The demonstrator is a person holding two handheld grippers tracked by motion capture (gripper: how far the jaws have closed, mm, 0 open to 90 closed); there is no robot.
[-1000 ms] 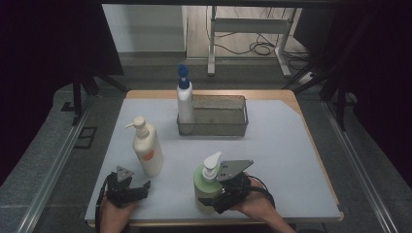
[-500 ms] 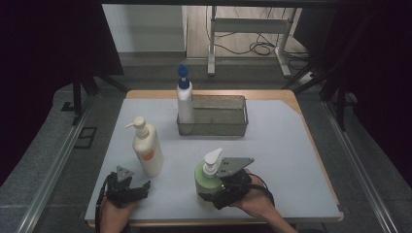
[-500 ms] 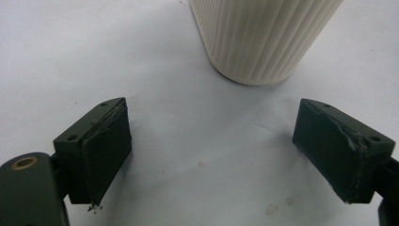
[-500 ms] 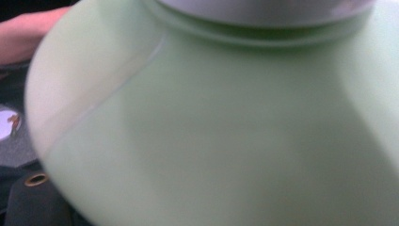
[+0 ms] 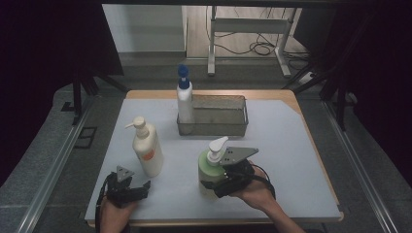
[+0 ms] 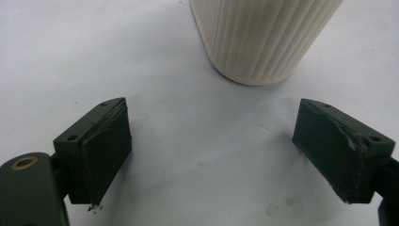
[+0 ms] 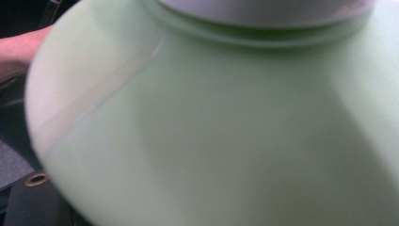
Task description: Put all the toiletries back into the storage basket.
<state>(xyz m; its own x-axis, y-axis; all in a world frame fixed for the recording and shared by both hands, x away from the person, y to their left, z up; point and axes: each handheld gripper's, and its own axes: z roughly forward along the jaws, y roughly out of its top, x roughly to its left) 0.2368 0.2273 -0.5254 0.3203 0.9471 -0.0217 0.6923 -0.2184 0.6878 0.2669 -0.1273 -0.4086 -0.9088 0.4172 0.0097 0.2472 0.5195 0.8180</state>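
Green pump bottle (image 5: 210, 171), three bottles total

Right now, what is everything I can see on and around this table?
Green pump bottle: one, pale green with a white pump, near edge of the table, right of centre, gripped by the right claw.
Cream pump bottle: one, cream with an orange label, standing at near left.
White bottle: one, white with a blue pump, standing in the left end of the basket.
Metal basket: one, grey mesh, far centre of the table.
Table: one, white top with a wooden edge.
Metal stand: one, pale, on the floor beyond, with cables.
Left claw: one, black, open, nothing between its jaws.
Right claw: one, black, around the green bottle.
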